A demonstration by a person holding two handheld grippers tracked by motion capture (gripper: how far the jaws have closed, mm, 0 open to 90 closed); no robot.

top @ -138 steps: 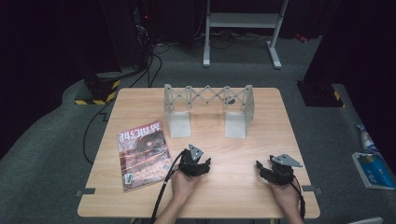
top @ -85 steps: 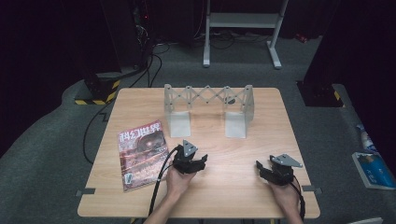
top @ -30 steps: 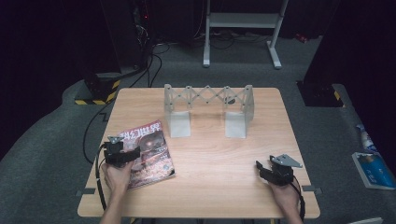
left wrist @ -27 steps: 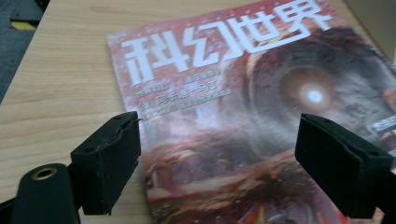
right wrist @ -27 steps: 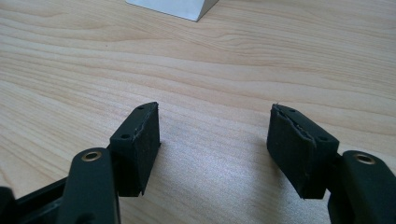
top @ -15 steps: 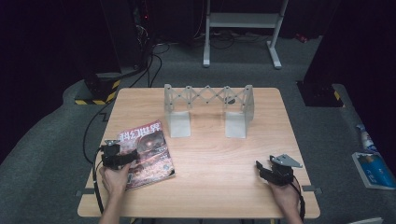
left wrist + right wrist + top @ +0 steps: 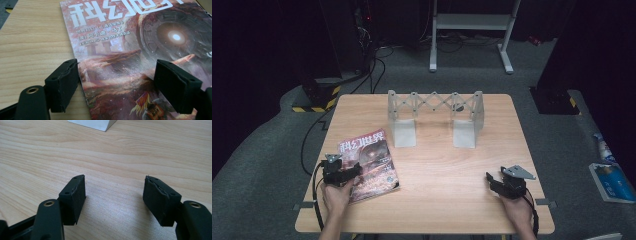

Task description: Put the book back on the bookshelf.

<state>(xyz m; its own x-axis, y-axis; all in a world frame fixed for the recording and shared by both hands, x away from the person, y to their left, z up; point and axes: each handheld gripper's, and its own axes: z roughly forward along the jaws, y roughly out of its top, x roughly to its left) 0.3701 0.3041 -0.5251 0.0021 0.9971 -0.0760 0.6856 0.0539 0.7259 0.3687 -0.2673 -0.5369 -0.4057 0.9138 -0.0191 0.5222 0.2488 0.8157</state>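
A magazine (image 7: 372, 160) with a reddish science-fiction cover and white characters lies flat on the left part of the wooden table (image 7: 437, 200). My left gripper (image 7: 356, 171) sits low at the near left edge of the magazine (image 7: 130, 37). Its jaws stand wide and have just been closing a little. In the left gripper view (image 7: 117, 87) one pad is at the spine edge and the other is over the cover, with the lower cover between them and neither pad pressing on it. My right gripper (image 7: 490, 179) rests open at the near right, with bare wood between its jaws (image 7: 115, 200).
A grey metal scissor-lattice rack (image 7: 434, 105) on two white feet stands at the table's far middle; one foot (image 7: 92, 123) shows ahead of the right gripper. On the floor lie cables, a yellow-black striped base (image 7: 314, 107), a white stand (image 7: 472, 22) and a blue-white packet (image 7: 612, 180).
The left hand went from the table's middle to the magazine's left side and has since shifted slightly along that edge. The right hand has stayed where it was.
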